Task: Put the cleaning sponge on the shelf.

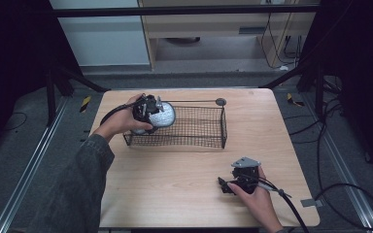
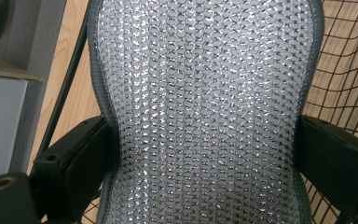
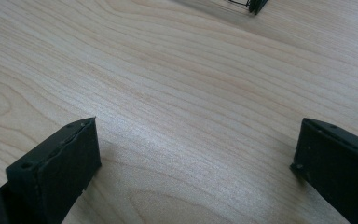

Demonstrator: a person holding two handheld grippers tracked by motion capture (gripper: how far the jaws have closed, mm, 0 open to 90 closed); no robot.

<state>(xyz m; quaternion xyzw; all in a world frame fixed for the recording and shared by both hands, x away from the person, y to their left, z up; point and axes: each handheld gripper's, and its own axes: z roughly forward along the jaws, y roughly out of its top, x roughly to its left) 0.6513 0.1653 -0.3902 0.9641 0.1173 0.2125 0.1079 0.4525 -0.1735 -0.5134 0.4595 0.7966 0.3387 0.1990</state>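
Your left gripper (image 1: pixel 148 110) is clamped across the waist of a silver mesh pad (image 2: pixel 200 112), holding it over the left end of the wire basket (image 1: pixel 209 141) (whether it touches the floor of the basket cannot be told). To finish well, lower it until it rests inside the walls, then ease the jaws apart; do not drop it across the rim. Your right gripper (image 1: pixel 230 186) rests on the table (image 3: pixel 177 84) near its front right, jaws spread wide and holding nothing.
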